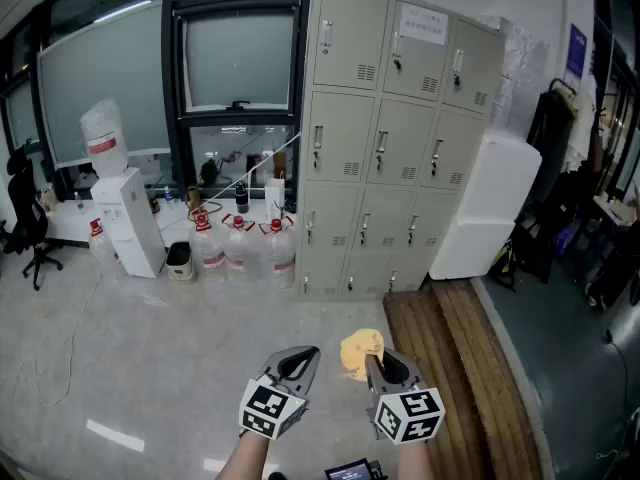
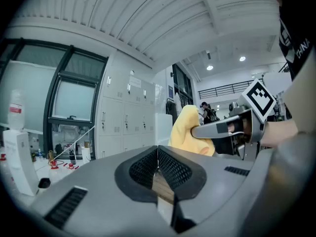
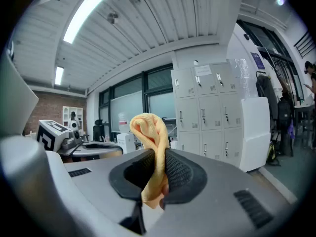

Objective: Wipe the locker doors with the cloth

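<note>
Ahead across the floor, the locker doors (image 1: 385, 148) stand well apart from me. My right gripper (image 1: 388, 370) is clamped on the yellow cloth (image 1: 361, 352), which bunches upward, and I judge it the nearer one. My left gripper (image 1: 300, 361) is closed and empty.

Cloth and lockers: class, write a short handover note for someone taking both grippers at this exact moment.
Right gripper: shut on the yellow cloth, which bunches up above the jaws.
Left gripper: jaws together, nothing between them.
Lockers: straight ahead against the wall, well apart from both grippers, all doors closed.
Done: cloth is in hand.
Left: the cloth touches no door, so wiping seems not yet begun. Walk up and wipe the doors, probably top row down.
</note>
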`<state>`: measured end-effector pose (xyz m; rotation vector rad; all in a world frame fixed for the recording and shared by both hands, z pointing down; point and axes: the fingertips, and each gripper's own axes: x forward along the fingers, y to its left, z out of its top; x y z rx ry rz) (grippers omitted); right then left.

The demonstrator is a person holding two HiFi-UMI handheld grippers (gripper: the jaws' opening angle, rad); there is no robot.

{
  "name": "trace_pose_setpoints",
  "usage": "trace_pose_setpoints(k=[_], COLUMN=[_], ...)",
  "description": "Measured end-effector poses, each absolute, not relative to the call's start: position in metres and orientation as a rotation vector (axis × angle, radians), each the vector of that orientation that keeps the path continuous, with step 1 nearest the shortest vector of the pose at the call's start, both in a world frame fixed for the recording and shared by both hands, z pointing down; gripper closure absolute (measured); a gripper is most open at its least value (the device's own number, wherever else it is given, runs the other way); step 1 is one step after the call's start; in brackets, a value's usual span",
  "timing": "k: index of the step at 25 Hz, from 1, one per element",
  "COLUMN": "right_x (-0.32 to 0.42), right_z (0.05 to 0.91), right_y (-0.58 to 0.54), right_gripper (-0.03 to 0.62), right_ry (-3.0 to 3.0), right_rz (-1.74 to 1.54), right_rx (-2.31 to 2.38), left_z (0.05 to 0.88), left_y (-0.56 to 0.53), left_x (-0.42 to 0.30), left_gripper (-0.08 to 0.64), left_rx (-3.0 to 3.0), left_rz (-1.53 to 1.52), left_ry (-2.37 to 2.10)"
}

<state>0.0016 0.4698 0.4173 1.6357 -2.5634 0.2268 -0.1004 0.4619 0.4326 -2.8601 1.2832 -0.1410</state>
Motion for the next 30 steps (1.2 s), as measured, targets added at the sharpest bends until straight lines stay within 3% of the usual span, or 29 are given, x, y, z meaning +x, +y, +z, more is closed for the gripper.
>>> trace_pose_setpoints(k=[14, 30], right_x=[0.033, 0.042], right_z=[0.412, 0.418], right_y=[0.478, 0.489], right_gripper=[0.522, 0.522], right_ry=[-2.63, -2.623], right_rz=[0.29, 0.338], right_rx=[1.613, 1.655], left_z=[0.412, 0.42], left_y=[0.469, 0.481], left_x=[-0.052, -0.046], left_gripper=[0.54, 0.54], left_rx=[-2.846, -2.791], left_rz=[-0.087, -0.178], left_ry=[1.278, 1.206])
